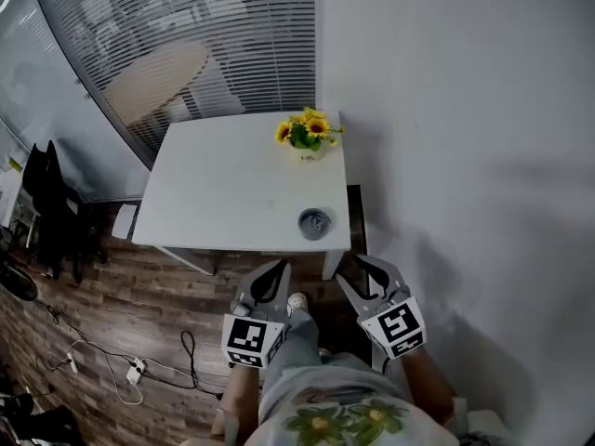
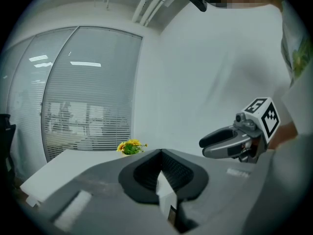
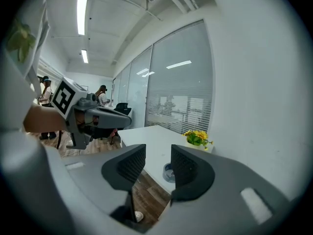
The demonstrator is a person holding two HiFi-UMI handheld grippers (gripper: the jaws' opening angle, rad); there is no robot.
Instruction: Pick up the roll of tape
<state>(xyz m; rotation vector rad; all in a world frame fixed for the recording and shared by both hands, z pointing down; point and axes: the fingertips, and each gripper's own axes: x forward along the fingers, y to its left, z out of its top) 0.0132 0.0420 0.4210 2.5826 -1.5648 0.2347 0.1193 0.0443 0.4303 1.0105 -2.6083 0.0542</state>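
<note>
At the table's (image 1: 223, 184) five o'clock corner, the roll of tape (image 1: 314, 223) may slide off under the open right tool (image 1: 359, 273); left tool (image 1: 276, 273) closed.

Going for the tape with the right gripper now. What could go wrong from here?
1. The roll of tape lies flat near the table's front edge; a nudge might slide it off.
2. The right gripper, open and empty, hovers short of that edge; a low approach may clip it.
3. The shut left gripper, close alongside, could get in the way.
</note>
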